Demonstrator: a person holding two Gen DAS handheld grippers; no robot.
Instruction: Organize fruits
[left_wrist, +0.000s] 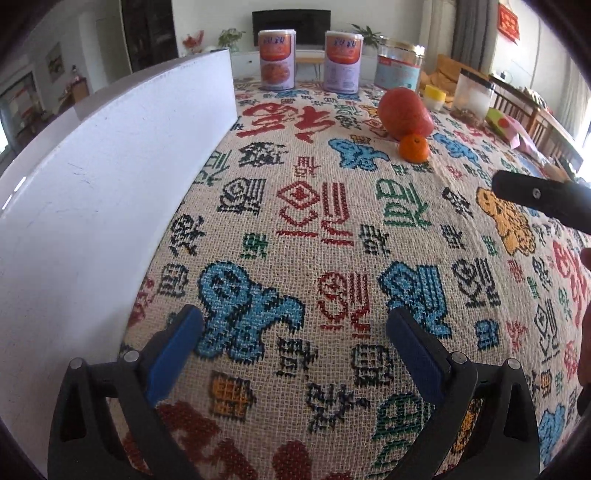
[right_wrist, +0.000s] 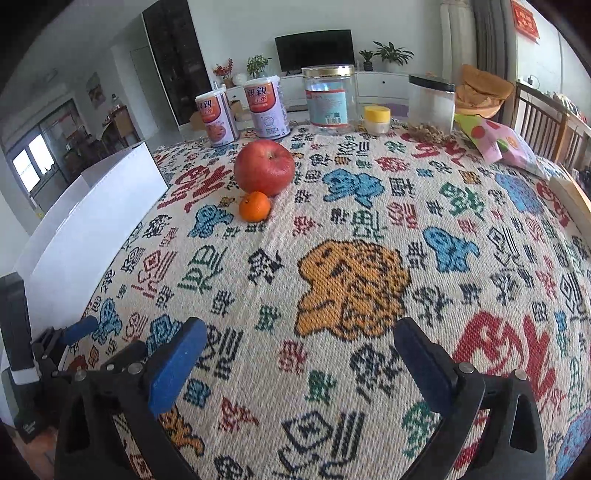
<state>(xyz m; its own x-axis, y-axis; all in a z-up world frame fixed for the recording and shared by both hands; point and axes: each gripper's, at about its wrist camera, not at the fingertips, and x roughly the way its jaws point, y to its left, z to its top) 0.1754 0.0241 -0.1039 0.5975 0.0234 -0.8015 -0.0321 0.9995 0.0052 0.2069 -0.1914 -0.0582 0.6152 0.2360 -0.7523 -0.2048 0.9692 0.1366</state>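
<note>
Both my grippers are wide open with nothing in them, just hanging over the patterned tablecloth (right_wrist: 351, 229). My left gripper (left_wrist: 295, 343) sits at the bottom of its frame, right beside the white box (left_wrist: 110, 177) that fills the left side. My right gripper (right_wrist: 299, 354) is at the bottom of its own view, and its black body pokes in at the right edge of the left view. The fruit: red apple (right_wrist: 264, 167) up in the upper middle, with the little orange (right_wrist: 254, 206) touching it on the near side. Behind them are two cans (right_wrist: 240, 110), a glass jar (right_wrist: 328, 96) and a small yellow-lidded jar (right_wrist: 376, 120) along the top.
</note>
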